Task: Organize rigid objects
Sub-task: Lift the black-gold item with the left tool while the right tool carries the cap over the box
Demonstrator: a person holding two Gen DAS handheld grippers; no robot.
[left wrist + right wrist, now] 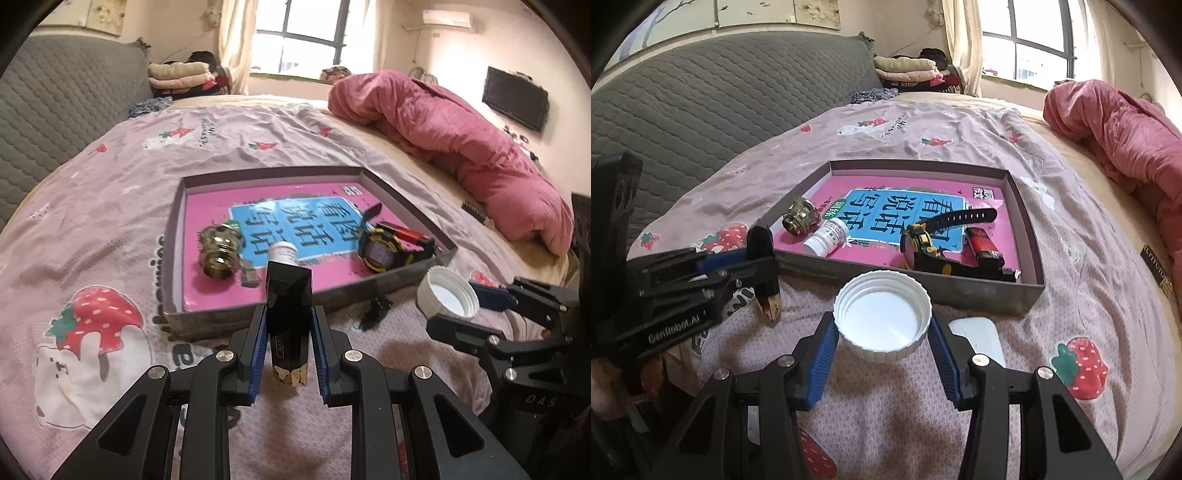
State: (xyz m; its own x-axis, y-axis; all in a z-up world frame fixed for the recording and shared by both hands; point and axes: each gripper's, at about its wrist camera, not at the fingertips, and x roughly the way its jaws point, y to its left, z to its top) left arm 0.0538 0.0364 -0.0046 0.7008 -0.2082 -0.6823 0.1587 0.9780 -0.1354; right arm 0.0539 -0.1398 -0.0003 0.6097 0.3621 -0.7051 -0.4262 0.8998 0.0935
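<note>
a: leftmost, the left gripper (289, 332)?
b: closed onto a black faceted block (289, 302), glossy, angular at the top, gold flaking at the lower end, a small label on its face. held upright between the blue pads (258, 354), just short of the near wall of the tray (177, 236).

a: and inside the tray?
b: lined with a pink and blue book cover (923, 210) printed in chinese characters. at the left end, a brass fitting (219, 249), shiny, ribbed, lying on its side. beside it a small white bottle (829, 236), also lying down, label facing up. further right a yellow-and-black watch (380, 251) with a dark strap, then a red lighter (980, 240) right next to it.

a: right gripper (882, 328)?
b: closed around a white ribbed cap (882, 319), hollow side up, clean white inside, held above the strawberry-print sheet (1089, 258) on the near side of the tray.

a: anything under it?
b: a flat white piece (982, 334) on the sheet, partly hidden behind the right finger; cannot tell what. a small black clip (376, 310) on the bed near the tray wall too.

a: far right?
b: a rumpled pink quilt (461, 147).
</note>
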